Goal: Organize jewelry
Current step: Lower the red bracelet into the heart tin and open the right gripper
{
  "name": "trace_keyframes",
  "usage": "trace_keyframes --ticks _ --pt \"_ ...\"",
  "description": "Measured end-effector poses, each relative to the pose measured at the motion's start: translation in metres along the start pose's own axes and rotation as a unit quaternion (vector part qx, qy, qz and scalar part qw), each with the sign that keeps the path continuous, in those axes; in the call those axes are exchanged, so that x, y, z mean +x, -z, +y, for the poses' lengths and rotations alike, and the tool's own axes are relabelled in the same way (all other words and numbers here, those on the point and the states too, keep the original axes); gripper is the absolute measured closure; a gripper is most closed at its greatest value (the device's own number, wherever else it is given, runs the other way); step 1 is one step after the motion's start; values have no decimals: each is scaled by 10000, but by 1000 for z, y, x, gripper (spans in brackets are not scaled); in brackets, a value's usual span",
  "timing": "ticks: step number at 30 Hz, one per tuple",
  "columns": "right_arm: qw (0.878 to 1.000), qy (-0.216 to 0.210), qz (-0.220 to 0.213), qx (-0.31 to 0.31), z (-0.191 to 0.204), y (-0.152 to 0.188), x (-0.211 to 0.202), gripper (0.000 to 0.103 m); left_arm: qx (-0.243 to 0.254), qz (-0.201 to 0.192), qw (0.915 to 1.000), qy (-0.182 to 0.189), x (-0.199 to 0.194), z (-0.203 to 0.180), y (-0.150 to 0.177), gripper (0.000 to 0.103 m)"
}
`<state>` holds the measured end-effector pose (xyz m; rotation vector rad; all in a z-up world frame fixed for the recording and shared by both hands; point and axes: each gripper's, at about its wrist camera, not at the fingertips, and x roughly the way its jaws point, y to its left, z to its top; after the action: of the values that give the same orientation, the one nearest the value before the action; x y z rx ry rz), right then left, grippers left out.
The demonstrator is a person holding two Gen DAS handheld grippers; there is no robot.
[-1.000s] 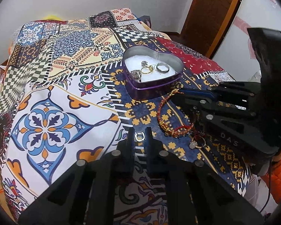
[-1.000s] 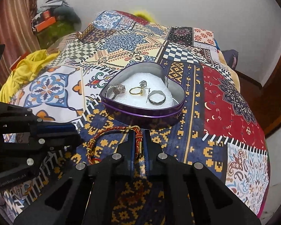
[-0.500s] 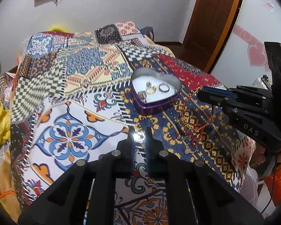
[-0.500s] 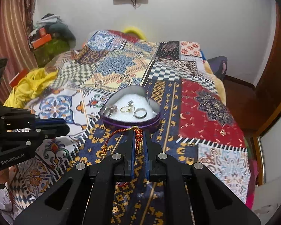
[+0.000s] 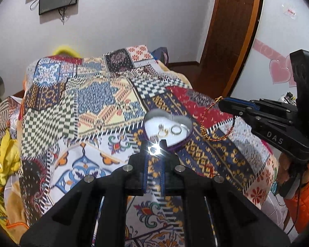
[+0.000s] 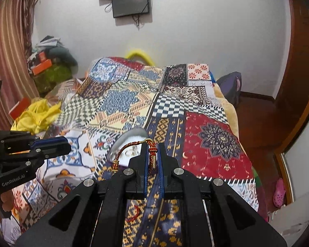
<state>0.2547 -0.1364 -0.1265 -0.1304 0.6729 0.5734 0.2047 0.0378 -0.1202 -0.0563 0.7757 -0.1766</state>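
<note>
A purple heart-shaped tin (image 5: 186, 124) lined in white sits on the patchwork bedspread (image 5: 92, 107), with several rings (image 5: 176, 129) inside. My left gripper (image 5: 154, 147) is shut on a small shiny ring (image 5: 154, 150), held high above the bed just in front of the tin. My right gripper (image 6: 152, 151) is shut on a red and gold braided bracelet (image 6: 131, 146), which hangs in the air right of the tin in the left wrist view (image 5: 208, 123). The tin (image 6: 134, 133) is partly hidden behind the right gripper's fingers.
Yellow cloth (image 6: 37, 115) lies at the bed's left side. Boxes and clutter (image 6: 49, 61) stand by the curtain. A wooden door (image 5: 232, 30) is at the right. A small red loop (image 6: 134, 214) lies on the spread below the right gripper.
Both grippers have risen well above the bed, each carrying its piece. The bracelet has lifted clear of the spread and the tin looks smaller and lower.
</note>
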Motion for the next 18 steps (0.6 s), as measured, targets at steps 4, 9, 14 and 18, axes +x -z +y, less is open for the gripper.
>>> trace_keyframes --ticks 4,9,14,18 --pt "9999 -33 -58 75 0 -7 7 96 36 -114 9999 13 3 -2 -11 95" --pt "9998 -93 -16 183 -1 -10 23 96 -26 -138 9999 75 14 0 -18 95" --pt "9994 -182 165 261 0 -9 44 96 -89 -40 9999 141 33 3 -21 95" --pt "9990 -173 337 257 -2 -7 58 96 -124 105 9997 197 51 5 -23 95"
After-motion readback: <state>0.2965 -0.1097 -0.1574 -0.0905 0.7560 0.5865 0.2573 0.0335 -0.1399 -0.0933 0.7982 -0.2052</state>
